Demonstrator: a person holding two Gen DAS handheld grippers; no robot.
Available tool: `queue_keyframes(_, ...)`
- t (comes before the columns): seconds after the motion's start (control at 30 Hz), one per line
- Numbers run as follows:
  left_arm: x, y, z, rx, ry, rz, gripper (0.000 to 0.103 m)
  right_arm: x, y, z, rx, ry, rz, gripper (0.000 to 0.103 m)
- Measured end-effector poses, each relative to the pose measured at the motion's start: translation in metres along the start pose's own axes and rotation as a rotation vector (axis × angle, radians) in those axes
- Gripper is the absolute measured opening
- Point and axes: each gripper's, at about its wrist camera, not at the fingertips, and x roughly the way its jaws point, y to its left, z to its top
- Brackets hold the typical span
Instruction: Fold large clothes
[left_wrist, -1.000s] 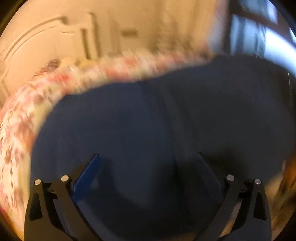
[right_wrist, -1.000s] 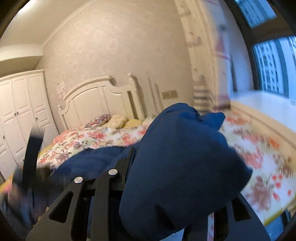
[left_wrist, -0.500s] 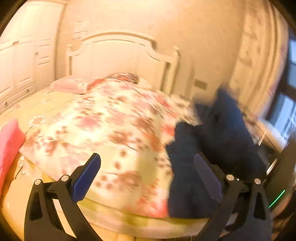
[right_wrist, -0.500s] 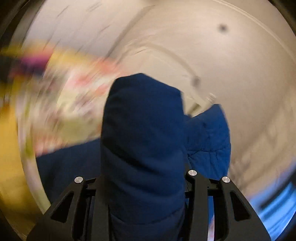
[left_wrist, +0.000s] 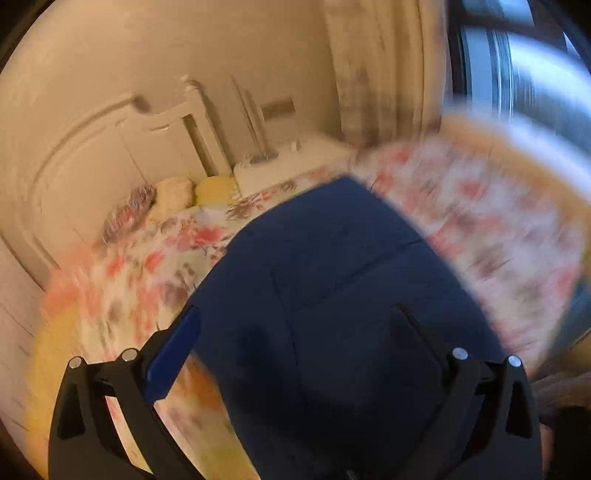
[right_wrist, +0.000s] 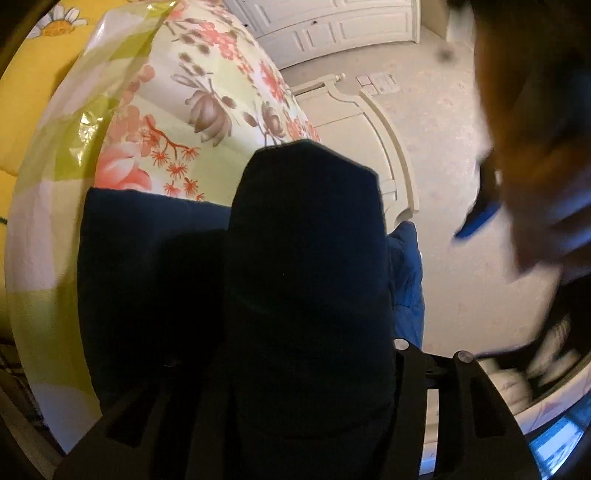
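Here, padded navy garment (left_wrist: 332, 295) (quilted, apparently) on glossy floral bedspread (right_wrist: 155, 122).

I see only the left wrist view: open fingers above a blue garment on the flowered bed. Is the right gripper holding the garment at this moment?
Observer: A thick fold of the dark blue garment fills the gap of the right gripper. Its jaws have just been opening, and cloth hides the pads, so I cannot confirm a grip.
Operator: What lies beyond that fold?
Observer: The flowered bedcover, and past it a white wardrobe, which your view does not show.
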Motion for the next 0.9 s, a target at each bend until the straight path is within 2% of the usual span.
queue_keyframes(0.03,0.022,-0.004,0.005,0.020,0.050,0.034,0.101,-0.002,0.001,-0.001,-0.009,-0.005,-0.012,0.054)
queue_keyframes(0.07,0.048,-0.002,0.007,-0.001,0.126,-0.020,0.101,-0.009,0.000,-0.004,-0.008,-0.024,-0.019,0.056)
queue_keyframes(0.1,0.059,0.003,0.006,-0.043,0.143,-0.077,0.101,-0.015,-0.004,-0.008,0.007,-0.042,-0.006,0.057)
queue_keyframes(0.13,0.065,0.011,0.005,-0.086,0.147,-0.108,0.101,-0.024,-0.014,-0.014,0.054,-0.071,0.046,0.058)
queue_keyframes(0.17,0.068,0.016,0.002,-0.099,0.143,-0.096,0.101,-0.041,-0.035,-0.025,0.170,-0.131,0.153,0.060)
queue_keyframes(0.27,0.073,0.027,-0.018,-0.089,0.087,-0.061,0.101,-0.064,-0.094,-0.062,0.497,-0.207,0.395,0.061)
queue_keyframes(0.3,0.074,0.031,-0.025,-0.117,0.080,-0.065,0.101,-0.066,-0.110,-0.074,0.581,-0.222,0.418,0.061)
queue_keyframes(0.37,0.077,0.045,-0.033,-0.177,0.066,-0.102,0.101,-0.064,-0.140,-0.103,0.742,-0.205,0.398,0.061)
queue_keyframes(0.43,0.081,0.052,-0.041,-0.218,0.043,-0.115,0.101,-0.054,-0.165,-0.132,0.873,-0.174,0.414,0.061)
queue_keyframes(0.5,0.086,0.056,-0.046,-0.243,0.017,-0.106,0.101,-0.037,-0.163,-0.140,0.869,-0.090,0.432,0.061)
queue_keyframes(0.57,0.087,0.060,-0.050,-0.273,-0.004,-0.046,0.101,-0.017,-0.143,-0.137,0.835,-0.030,0.519,0.061)
queue_keyframes(0.67,0.084,0.068,-0.059,-0.331,-0.024,-0.025,0.101,-0.004,-0.127,-0.127,0.826,-0.025,0.504,0.062)
queue_keyframes(0.73,0.079,0.070,-0.063,-0.340,-0.014,0.030,0.101,-0.001,-0.125,-0.127,0.811,-0.016,0.522,0.062)
queue_keyframes(0.77,0.073,0.069,-0.061,-0.328,-0.005,0.067,0.101,0.001,-0.127,-0.130,0.818,-0.014,0.541,0.062)
queue_keyframes(0.8,0.060,0.064,-0.056,-0.304,0.003,0.162,0.101,0.000,-0.127,-0.137,0.836,-0.015,0.555,0.062)
queue_keyframes(0.87,0.036,0.054,-0.049,-0.266,0.004,0.308,0.101,0.008,-0.122,-0.142,0.876,-0.026,0.583,0.062)
queue_keyframes(0.9,0.027,0.052,-0.048,-0.262,0.007,0.322,0.101,0.008,-0.119,-0.144,0.882,-0.029,0.590,0.062)
